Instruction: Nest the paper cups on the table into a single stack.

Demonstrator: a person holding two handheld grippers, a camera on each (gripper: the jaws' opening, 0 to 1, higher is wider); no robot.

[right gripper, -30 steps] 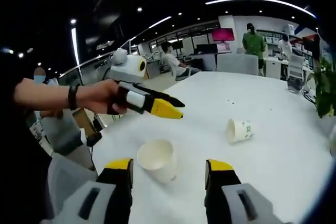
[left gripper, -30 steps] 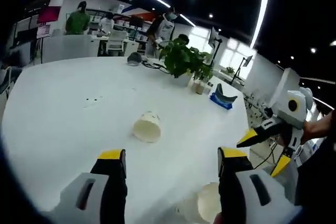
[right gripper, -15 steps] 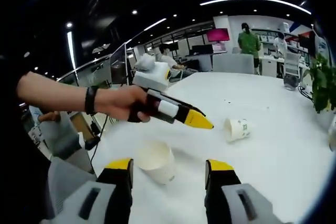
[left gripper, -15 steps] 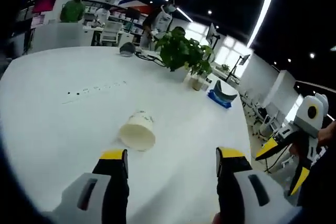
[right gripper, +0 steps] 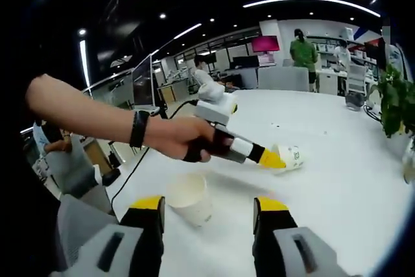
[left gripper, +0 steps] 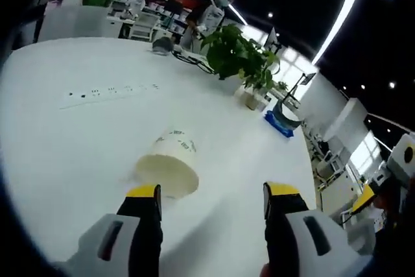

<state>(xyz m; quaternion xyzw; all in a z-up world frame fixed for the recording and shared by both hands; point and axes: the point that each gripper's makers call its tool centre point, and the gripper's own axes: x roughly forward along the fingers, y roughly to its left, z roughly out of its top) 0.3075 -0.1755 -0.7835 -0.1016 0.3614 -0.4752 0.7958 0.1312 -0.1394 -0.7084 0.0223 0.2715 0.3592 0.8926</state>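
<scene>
So the left gripper (left gripper: 211, 202) is closing in on the white paper cup lying on its side (left gripper: 168, 167) on the white round table (left gripper: 78, 134), jaws wide apart and holding nothing. The right gripper (right gripper: 209, 209) is hovering over the upright white paper cup (right gripper: 189, 198), jaws spread and empty. Next move probably calls for squeezing the tipped cup's wall, though contact is hard to tell from the right gripper view.
</scene>
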